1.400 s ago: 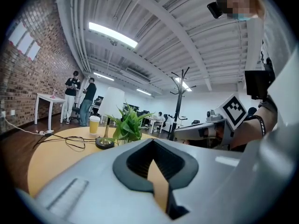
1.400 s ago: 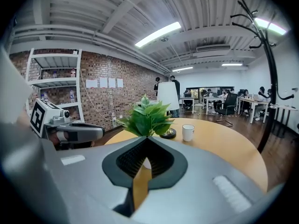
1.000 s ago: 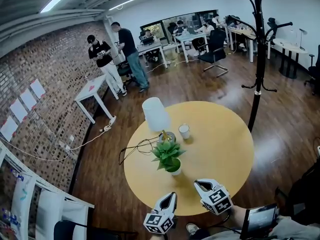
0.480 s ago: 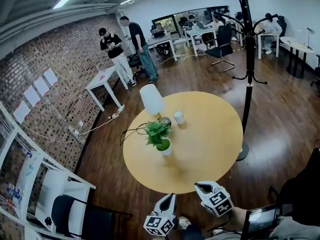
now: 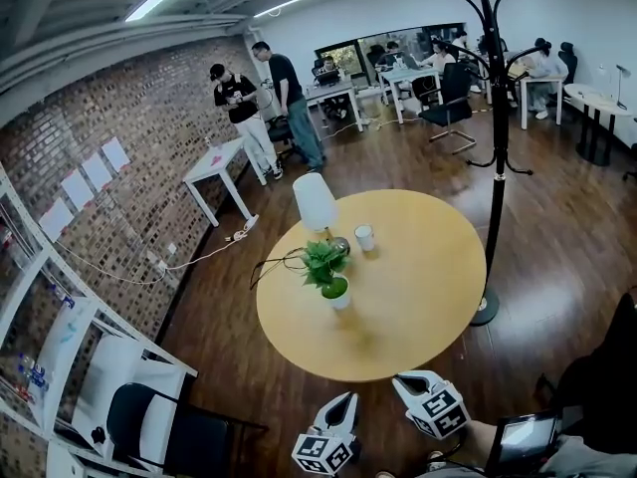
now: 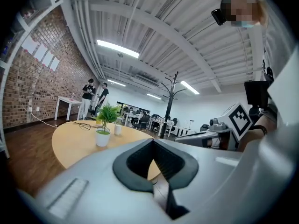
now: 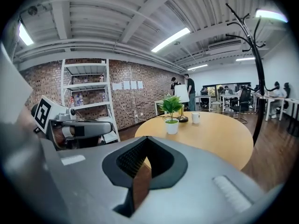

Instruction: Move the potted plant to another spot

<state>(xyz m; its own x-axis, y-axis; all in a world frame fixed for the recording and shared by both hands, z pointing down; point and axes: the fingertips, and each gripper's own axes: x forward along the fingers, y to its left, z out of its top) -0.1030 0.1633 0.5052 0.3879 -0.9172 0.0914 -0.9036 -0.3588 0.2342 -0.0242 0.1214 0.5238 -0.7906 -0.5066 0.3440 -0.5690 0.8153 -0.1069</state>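
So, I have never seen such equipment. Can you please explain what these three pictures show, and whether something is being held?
There is no robot here. A person holds a two-jaw hand tool in each hand: the left gripper and the right gripper. The wide picture comes from a camera on the person's head, looking down. The other two come from cameras riding on each gripper, looking along its jaws. On the round yellow table stand a potted plant, a white lamp and a white cup. A dark cable lies beside the lamp. Both grippers are by the table's near edge, well short of the plant. Their jaws are together with nothing between them, so nothing is held.
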